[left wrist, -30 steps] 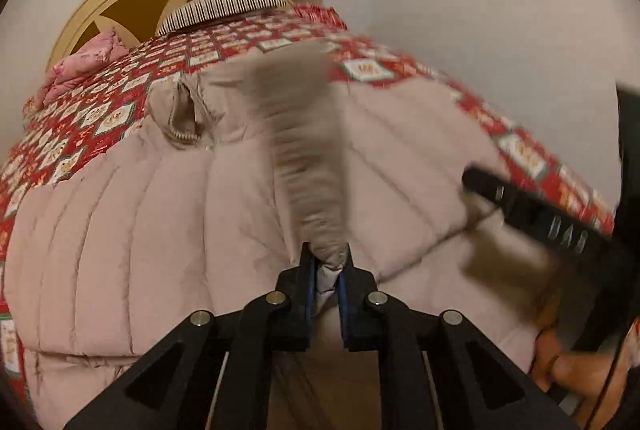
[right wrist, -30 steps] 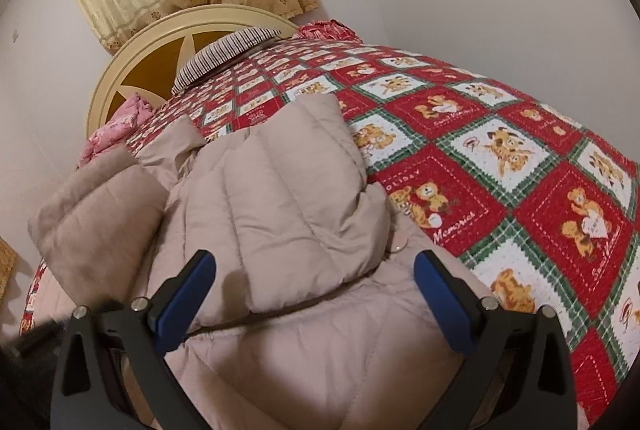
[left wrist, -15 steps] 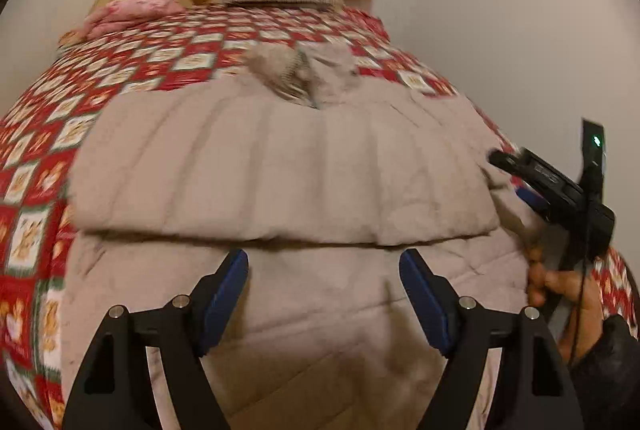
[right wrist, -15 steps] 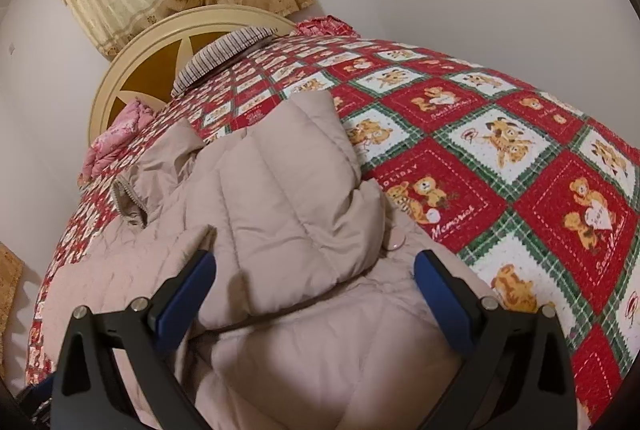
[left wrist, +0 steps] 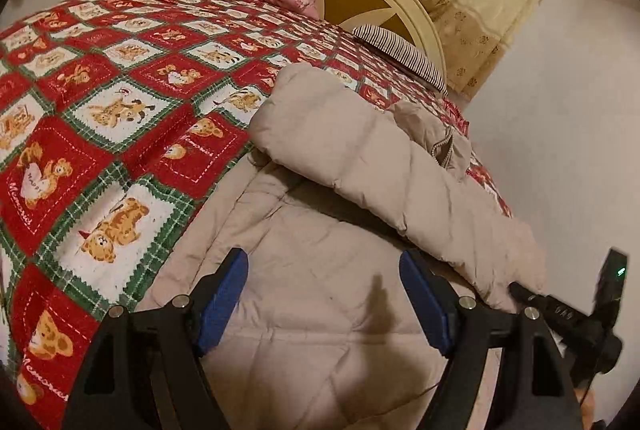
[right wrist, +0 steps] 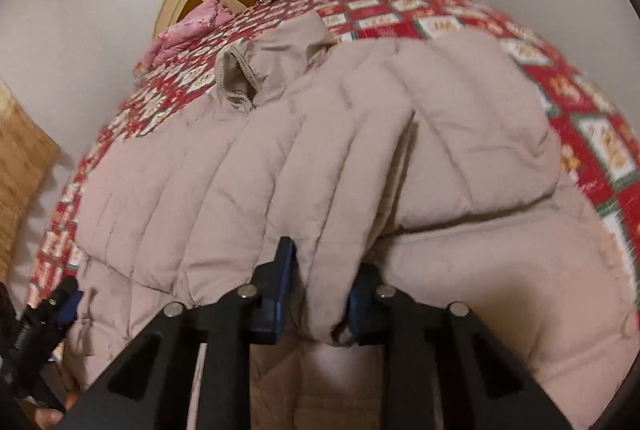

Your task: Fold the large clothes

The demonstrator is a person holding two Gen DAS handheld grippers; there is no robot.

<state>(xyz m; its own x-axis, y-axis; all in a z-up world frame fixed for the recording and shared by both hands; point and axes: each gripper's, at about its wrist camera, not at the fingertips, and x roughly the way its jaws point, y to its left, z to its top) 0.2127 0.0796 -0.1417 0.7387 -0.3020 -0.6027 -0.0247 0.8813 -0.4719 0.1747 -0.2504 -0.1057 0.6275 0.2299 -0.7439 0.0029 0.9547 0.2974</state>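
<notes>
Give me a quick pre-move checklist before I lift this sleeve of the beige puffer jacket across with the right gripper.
1. Right gripper closed on the sleeve cuff: ok, puffy fabric sits between the blue pads.
2. Left gripper free: ok, jaws wide apart above the beige quilted puffer jacket, holding nothing.
3. Other sleeve already folded across the body: ok.
4. Jacket fully on the red teddy-bear patchwork quilt: cannot tell, near hem out of view.
5. Collar and zipper lying flat: not ok, bunched up.
</notes>
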